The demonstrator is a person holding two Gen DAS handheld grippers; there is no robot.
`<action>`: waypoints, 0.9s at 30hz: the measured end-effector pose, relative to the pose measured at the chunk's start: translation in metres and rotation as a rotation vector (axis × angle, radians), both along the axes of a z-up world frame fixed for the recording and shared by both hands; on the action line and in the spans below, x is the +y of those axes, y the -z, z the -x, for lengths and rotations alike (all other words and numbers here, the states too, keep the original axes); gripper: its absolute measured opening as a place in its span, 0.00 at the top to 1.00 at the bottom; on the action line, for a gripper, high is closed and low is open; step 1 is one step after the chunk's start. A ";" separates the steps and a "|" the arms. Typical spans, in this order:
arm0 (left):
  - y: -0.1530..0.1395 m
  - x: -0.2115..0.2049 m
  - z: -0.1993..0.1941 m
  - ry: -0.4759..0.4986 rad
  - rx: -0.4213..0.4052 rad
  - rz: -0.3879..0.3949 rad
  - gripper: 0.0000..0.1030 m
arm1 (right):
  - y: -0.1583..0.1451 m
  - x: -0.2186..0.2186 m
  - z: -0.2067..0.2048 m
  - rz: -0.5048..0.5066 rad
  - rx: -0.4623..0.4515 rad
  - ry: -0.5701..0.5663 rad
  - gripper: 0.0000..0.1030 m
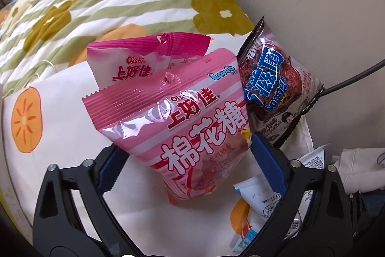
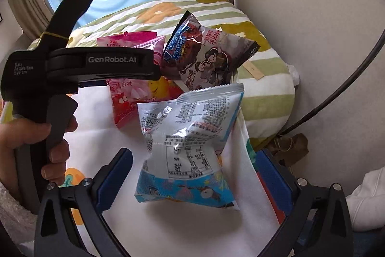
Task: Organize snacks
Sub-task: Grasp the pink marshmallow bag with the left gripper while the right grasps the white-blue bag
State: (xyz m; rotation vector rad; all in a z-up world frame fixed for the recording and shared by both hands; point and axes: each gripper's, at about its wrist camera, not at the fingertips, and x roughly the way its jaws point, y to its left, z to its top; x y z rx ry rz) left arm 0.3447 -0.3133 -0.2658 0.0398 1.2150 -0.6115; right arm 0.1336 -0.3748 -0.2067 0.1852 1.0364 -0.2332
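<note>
A pink marshmallow bag (image 1: 190,127) lies on a white fruit-print pillow (image 1: 60,127), its long axis running up toward the striped floral quilt (image 1: 96,4) by the beige wall. The left gripper (image 1: 185,160) straddles its lower end, jaws wide, pads apparently not pressing. Nearer the pillow's right edge, the right gripper (image 2: 192,175) brackets a silver-and-blue packet (image 2: 187,148), equally wide
</note>
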 end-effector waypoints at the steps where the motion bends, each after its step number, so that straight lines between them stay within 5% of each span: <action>1: 0.001 0.001 -0.001 -0.001 0.007 0.010 0.14 | -0.001 0.002 0.000 0.022 -0.007 0.006 0.01; 15: -0.003 0.007 0.006 0.026 -0.012 0.019 0.30 | 0.012 0.015 -0.011 0.046 0.016 -0.021 0.06; 21: -0.011 0.013 0.018 0.025 -0.030 0.000 0.31 | 0.017 0.014 -0.014 0.033 0.028 -0.021 0.18; 27: -0.024 0.024 0.032 0.010 -0.054 -0.008 0.31 | 0.017 0.014 -0.014 -0.005 0.031 -0.037 0.45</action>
